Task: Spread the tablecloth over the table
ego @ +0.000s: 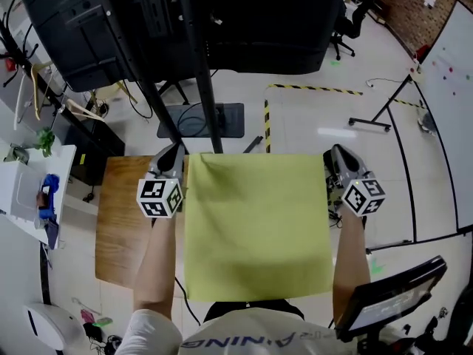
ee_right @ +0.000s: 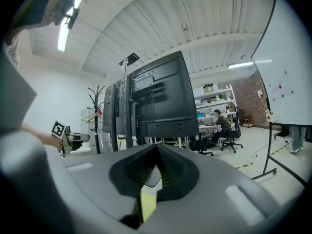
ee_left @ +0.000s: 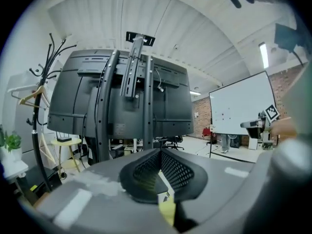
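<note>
A yellow-green tablecloth [ego: 255,228] hangs stretched flat between my two grippers, above the brown wooden table [ego: 122,220], and covers most of it from the head view. My left gripper [ego: 179,157] is shut on the cloth's far left corner. My right gripper [ego: 330,159] is shut on its far right corner. In the left gripper view the jaws [ee_left: 160,155] meet, with a strip of yellow cloth [ee_left: 167,211] pinched below them. The right gripper view shows the same: closed jaws [ee_right: 157,152] with cloth [ee_right: 147,204] caught between them. Both grippers point roughly level into the room.
A large black screen on a wheeled stand [ego: 199,21] rises just beyond the table. A white side table [ego: 22,191] with a blue object stands at the left, a whiteboard [ego: 451,87] at the right. A dark tablet [ego: 392,298] sits at lower right.
</note>
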Tool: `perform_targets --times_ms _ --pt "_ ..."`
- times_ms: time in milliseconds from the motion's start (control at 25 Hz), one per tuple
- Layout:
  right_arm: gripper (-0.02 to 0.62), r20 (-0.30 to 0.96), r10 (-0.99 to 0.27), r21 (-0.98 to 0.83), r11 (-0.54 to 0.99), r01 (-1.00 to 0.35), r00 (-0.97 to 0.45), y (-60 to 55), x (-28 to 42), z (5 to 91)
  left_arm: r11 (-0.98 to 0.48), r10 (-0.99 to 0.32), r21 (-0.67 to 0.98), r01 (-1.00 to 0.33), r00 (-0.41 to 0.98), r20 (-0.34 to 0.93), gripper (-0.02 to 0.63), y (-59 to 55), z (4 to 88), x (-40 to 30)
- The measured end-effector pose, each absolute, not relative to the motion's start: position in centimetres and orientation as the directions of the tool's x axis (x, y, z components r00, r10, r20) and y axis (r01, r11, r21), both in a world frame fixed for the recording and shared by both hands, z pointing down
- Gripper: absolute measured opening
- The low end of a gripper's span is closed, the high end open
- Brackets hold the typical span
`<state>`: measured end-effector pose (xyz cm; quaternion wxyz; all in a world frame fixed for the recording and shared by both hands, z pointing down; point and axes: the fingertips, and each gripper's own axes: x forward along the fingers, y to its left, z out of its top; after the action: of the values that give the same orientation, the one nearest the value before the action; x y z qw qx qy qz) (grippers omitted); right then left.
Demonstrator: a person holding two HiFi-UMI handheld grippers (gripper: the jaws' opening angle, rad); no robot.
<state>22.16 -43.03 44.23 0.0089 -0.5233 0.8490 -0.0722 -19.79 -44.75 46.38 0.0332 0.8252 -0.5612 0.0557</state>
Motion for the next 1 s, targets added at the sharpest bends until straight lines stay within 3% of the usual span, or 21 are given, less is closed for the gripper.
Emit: perform_targets --times_ms 360,1000 --pt "0.008 -0.034 -0.890 -0.051 0.456 -0.889 -0.455 -35.1 20.9 35.9 -0.386 -0.919 0.009 -0.922 0.386 0.079 0.000 -35.2 40.2 -18.0" --pt "0.006 -0.031 -0.914 -0.011 0.405 -0.914 -0.405 -31.8 21.4 33.8 -0.422 -0.905 0.050 -0.905 0.424 0.040 0.001 -31.9 37.6 -16.7"
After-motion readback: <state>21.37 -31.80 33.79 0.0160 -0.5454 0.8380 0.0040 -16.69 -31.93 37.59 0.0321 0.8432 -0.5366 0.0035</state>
